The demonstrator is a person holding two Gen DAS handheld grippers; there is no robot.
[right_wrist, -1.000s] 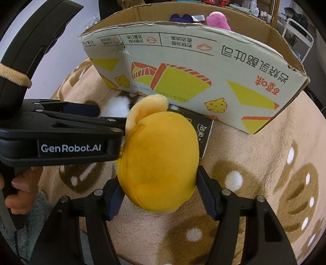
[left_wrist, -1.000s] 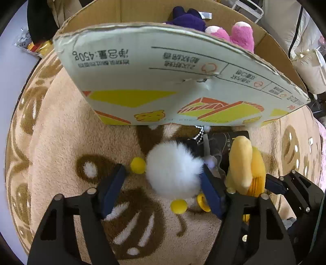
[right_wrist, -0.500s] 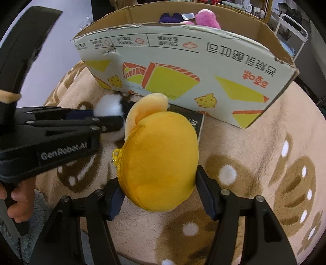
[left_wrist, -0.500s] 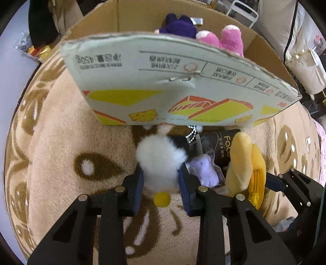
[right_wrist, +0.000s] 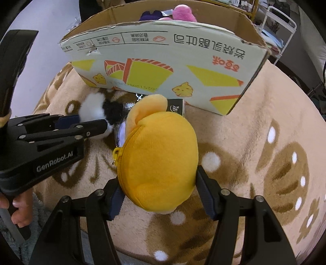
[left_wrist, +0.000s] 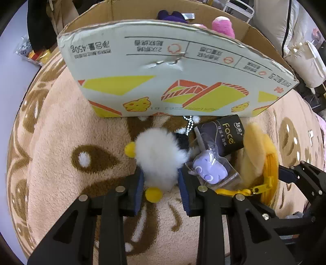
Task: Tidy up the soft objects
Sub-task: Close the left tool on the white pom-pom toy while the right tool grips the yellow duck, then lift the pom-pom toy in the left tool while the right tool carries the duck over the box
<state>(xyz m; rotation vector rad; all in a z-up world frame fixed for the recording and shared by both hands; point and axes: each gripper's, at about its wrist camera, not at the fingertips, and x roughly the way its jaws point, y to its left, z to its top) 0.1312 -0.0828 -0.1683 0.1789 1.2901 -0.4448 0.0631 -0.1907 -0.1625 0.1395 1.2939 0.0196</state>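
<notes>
A white fluffy toy (left_wrist: 159, 155) with yellow pom-poms lies on the beige blanket (left_wrist: 61, 146) in front of the cardboard box (left_wrist: 163, 71). My left gripper (left_wrist: 161, 173) has its pads pressing the toy's sides, though the jaws are opening slightly. In the right wrist view the left gripper (right_wrist: 101, 124) comes in from the left at the white toy (right_wrist: 91, 106). My right gripper (right_wrist: 159, 187) is shut on a yellow plush pouch (right_wrist: 161, 163), also seen as the yellow pouch (left_wrist: 258, 148) at the right of the left wrist view.
A purple charm in a clear bag (left_wrist: 209, 167), a black packet (left_wrist: 226, 134) and a bead chain (left_wrist: 188, 124) lie between the two toys. Pink plush (left_wrist: 222, 26) and purple plush (left_wrist: 171, 15) sit inside the box. A person's fingers (right_wrist: 18, 212) hold the left handle.
My left gripper went from wide open around the white toy to closed on its sides. The right gripper kept its hold on the yellow pouch and shifted slightly.
</notes>
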